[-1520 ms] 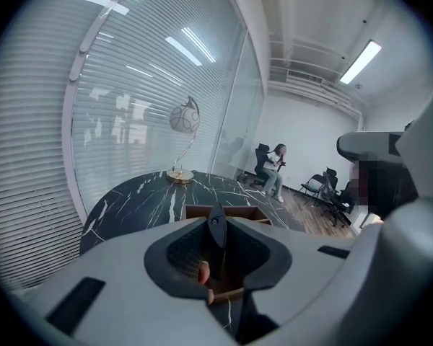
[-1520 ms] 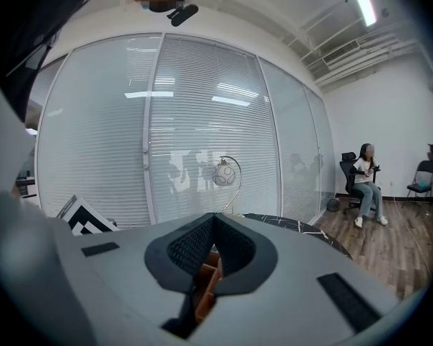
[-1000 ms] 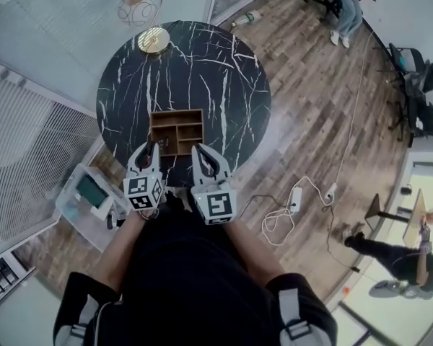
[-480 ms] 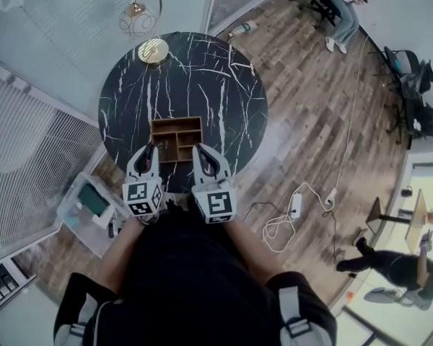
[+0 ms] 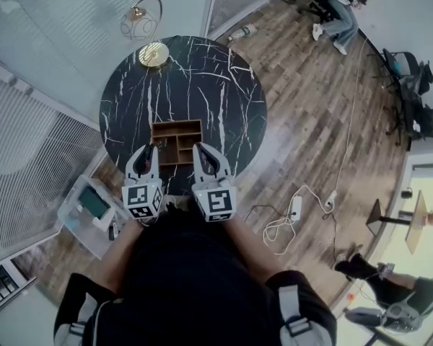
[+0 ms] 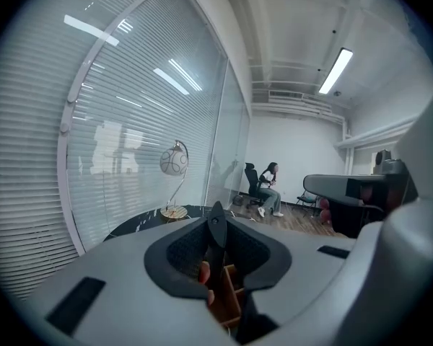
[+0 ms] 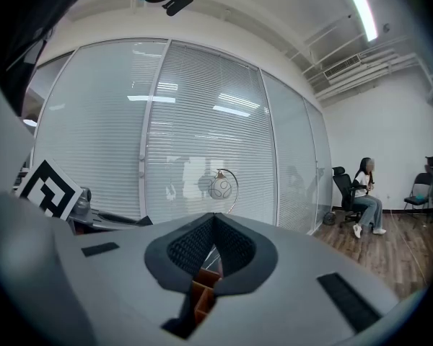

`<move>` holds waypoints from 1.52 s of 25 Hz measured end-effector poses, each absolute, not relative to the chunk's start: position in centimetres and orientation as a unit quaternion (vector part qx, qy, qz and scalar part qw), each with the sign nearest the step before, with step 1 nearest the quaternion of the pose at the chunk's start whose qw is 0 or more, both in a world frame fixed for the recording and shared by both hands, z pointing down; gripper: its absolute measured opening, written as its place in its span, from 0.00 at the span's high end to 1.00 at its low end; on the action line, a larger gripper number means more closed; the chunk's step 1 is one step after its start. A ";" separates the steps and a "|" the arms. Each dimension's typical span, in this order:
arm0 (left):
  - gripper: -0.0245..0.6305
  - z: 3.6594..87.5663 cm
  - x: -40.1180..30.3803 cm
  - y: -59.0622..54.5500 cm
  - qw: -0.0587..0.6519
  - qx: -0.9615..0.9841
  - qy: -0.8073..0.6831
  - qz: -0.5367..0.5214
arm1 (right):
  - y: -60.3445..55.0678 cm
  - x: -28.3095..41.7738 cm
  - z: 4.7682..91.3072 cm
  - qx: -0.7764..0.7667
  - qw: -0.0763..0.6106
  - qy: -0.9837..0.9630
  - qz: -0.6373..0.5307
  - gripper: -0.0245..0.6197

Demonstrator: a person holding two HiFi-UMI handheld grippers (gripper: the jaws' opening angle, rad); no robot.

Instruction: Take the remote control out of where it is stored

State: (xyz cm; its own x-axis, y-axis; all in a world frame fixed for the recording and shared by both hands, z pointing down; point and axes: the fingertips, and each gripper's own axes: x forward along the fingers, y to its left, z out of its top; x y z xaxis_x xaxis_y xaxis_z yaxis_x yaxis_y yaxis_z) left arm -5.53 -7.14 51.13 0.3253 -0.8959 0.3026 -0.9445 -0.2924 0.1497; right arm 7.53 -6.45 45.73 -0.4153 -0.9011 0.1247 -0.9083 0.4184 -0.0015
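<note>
Fingers (image 6: 177,247) of left gripper (image 6: 215,220) pinching probable remote control (image 6: 215,231), indistinct overhead

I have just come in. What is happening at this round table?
A person stands at the black marble table with a gripper in each hand, both at the near edge of the wooden organizer. The left gripper is closed on a thin dark object, possibly the remote control, though that is unclear. The right gripper is shut and empty.

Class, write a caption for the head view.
Left tongs and right tongs poised at a wooden organizer on a round black marble table.
</note>
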 end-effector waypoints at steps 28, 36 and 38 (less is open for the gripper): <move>0.84 47.3 -6.1 -6.7 0.111 0.810 -0.575 0.038 | -6.7 7.0 46.4 0.541 0.059 -0.838 0.037 0.96; 0.84 46.9 -6.1 -6.8 0.102 0.810 -0.576 0.035 | -6.7 7.1 46.7 0.542 0.063 -0.837 0.041 0.96; 0.84 46.9 -6.2 -6.8 0.101 0.810 -0.577 0.035 | -6.8 7.1 46.9 0.541 0.065 -0.837 0.042 0.96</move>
State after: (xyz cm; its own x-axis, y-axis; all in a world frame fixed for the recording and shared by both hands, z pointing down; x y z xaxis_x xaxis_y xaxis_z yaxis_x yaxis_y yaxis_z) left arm -6.15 -6.83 46.87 0.3327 -0.9270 0.1731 -0.9411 -0.3147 0.1232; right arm 7.06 -6.81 46.88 -0.4054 -0.9012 0.1535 -0.9120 0.4102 -0.0004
